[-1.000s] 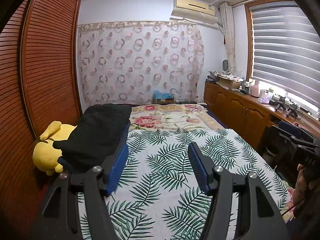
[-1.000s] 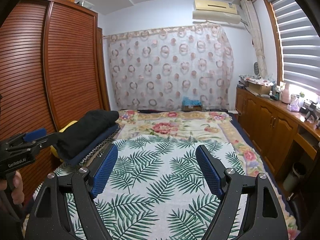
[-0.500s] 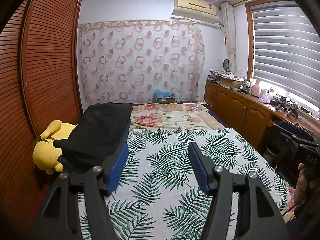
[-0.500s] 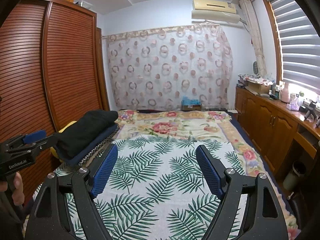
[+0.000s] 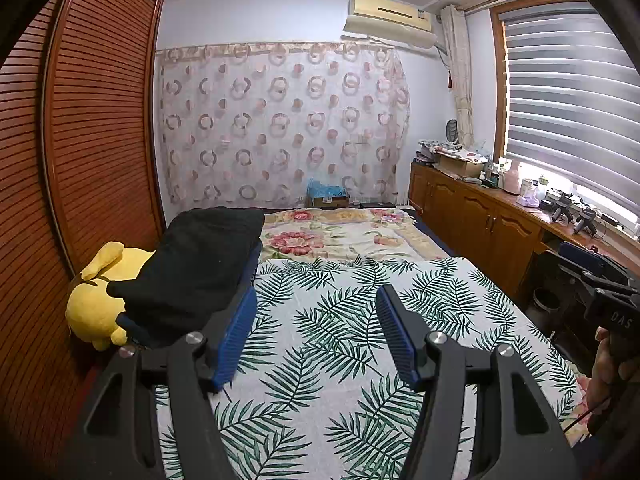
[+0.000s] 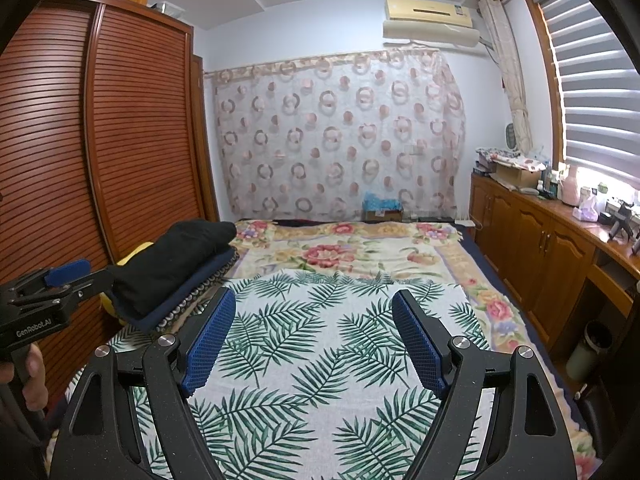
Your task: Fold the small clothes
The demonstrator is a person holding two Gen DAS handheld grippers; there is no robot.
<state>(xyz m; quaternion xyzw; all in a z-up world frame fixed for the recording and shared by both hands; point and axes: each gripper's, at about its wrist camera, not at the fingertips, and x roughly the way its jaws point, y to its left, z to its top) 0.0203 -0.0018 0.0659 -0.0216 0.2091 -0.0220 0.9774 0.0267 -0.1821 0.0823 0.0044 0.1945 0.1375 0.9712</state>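
Observation:
A stack of folded clothes lies at the left edge of the bed, with a black garment on top and a navy one under it. My left gripper is open over the palm-leaf sheet, nothing between its blue pads; the stack sits just left of its left finger. My right gripper is open wider above the same sheet, also with nothing in it. Each gripper shows at the edge of the other's view, held by a hand: the left gripper, the right gripper.
A yellow plush toy is wedged between the stack and the louvred wardrobe on the left. A floral blanket covers the far half of the bed. Wooden cabinets with clutter run along the right, with a bin on the floor.

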